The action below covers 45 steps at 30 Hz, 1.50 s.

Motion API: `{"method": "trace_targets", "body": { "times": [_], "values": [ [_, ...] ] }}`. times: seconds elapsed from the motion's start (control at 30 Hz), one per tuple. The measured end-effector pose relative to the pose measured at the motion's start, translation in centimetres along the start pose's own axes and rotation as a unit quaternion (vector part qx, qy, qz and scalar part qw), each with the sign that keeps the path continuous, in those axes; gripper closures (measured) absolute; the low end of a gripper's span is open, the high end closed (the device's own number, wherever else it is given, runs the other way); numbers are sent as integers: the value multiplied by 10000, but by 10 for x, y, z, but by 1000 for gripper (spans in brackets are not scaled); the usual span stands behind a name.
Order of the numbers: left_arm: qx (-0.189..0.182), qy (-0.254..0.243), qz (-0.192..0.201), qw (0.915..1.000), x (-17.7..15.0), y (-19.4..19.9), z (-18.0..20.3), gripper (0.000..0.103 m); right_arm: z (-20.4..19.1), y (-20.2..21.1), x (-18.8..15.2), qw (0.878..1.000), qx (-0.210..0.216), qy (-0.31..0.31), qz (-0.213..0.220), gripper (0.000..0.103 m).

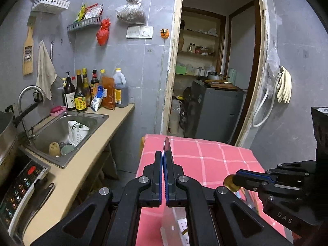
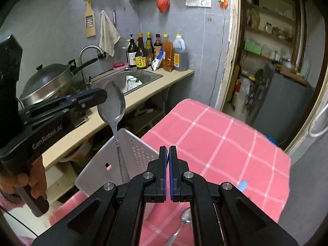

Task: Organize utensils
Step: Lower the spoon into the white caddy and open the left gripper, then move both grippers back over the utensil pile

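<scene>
The spoon [image 2: 112, 102] hangs upright in the air over the left edge of the pink-clothed counter [image 2: 225, 143], on the side facing the sink unit [image 2: 143, 75]. I have the jaws of the left gripper [image 2: 103, 97] clenched on the rim of its bowl, so the handle drops straight down. The handle's end sits inside the white perforated holder [image 2: 143, 153] on that left edge. Holding it by the bowl looks deliberate to me: it goes in handle first and would end up standing. From the left wrist view the spoon shows only edge-on between the pads of the left gripper [image 1: 163, 153]. The right gripper [image 2: 168, 149] has its jaws clenched too. In the left wrist view a brass-coloured piece [image 1: 230, 184] is pinched at its tip, but I cannot tell what it is. A second spoon [image 2: 185, 217] lies on the cloth under the right gripper, probably waiting its turn. The holder's raised back wall stands just behind the handle, so I judge there is little slack that way. Beyond the left edge there is only a gap down to the floor before the sink unit. The far half of the cloth is bare, which leaves open room towards the doorway [image 2: 276, 51].
</scene>
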<state>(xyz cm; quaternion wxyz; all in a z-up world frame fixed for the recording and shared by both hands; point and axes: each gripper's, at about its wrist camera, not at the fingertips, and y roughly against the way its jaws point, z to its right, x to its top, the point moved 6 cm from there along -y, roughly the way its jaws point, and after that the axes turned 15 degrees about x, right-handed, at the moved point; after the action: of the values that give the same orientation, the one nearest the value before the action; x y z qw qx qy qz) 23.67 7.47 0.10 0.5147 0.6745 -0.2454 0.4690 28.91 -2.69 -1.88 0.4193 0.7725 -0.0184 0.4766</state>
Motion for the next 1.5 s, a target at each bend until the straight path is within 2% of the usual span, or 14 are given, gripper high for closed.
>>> {"method": "trace_targets", "body": {
  "times": [0.23, 0.47, 0.6, 0.7, 0.77, 0.8, 0.83, 0.9, 0.97, 1.0, 1.1, 1.13, 1.3, 1.5],
  "values": [
    [152, -263, 73, 9995, -7, -1, 1, 101, -2, -14, -8, 9999, 27, -57, -106, 100],
    [-302, -37, -426, 9986, -16, -7, -1, 100, 0, -15, -12, 9995, 209, -155, -173, 98],
    [-494, 133, -653, 9966, -21, -9, -4, 98, 6, -6, -14, 9993, 236, -302, -36, 98],
    [-584, 266, -716, 9954, -24, -7, -7, 89, 11, 3, -15, 9989, 232, -395, 72, 98],
    [-653, 359, -687, 9948, -23, -4, -8, 76, 17, 15, -17, 9984, 167, -493, 234, 94],
    [-696, 421, -666, 9945, -22, -1, -8, 62, 20, 20, -17, 9979, 139, -541, 313, 86],
    [-740, 521, -615, 9940, -21, 3, -9, 50, 24, 28, -18, 9972, 86, -609, 436, 71],
    [-799, 651, -496, 9934, -18, 9, -9, 45, 32, 46, -21, 9947, -21, -736, 722, 57],
    [-843, 654, -458, 9932, -15, 14, -4, 41, 41, 67, -26, 9909, -207, -851, 1022, 55],
    [-849, 643, -441, 9933, -14, 17, -1, 36, 45, 77, -27, 9888, -327, -897, 1144, 49],
    [-914, 594, -288, 9936, -9, 28, 12, 19, 56, 113, -36, 9789, -780, -905, 1660, 11],
    [-943, 556, -219, 9938, -7, 32, 18, 13, 59, 125, -40, 9751, -942, -887, 1801, 6],
    [-1138, 398, -28, 9927, -2, 47, 51, 1, 78, 164, -57, 9657, -1354, -982, 1984, 4],
    [-1446, 170, -193, 9892, -9, 50, 99, 1, 114, 181, -96, 9609, -1504, -1525, 1754, 3]
  ]
}}
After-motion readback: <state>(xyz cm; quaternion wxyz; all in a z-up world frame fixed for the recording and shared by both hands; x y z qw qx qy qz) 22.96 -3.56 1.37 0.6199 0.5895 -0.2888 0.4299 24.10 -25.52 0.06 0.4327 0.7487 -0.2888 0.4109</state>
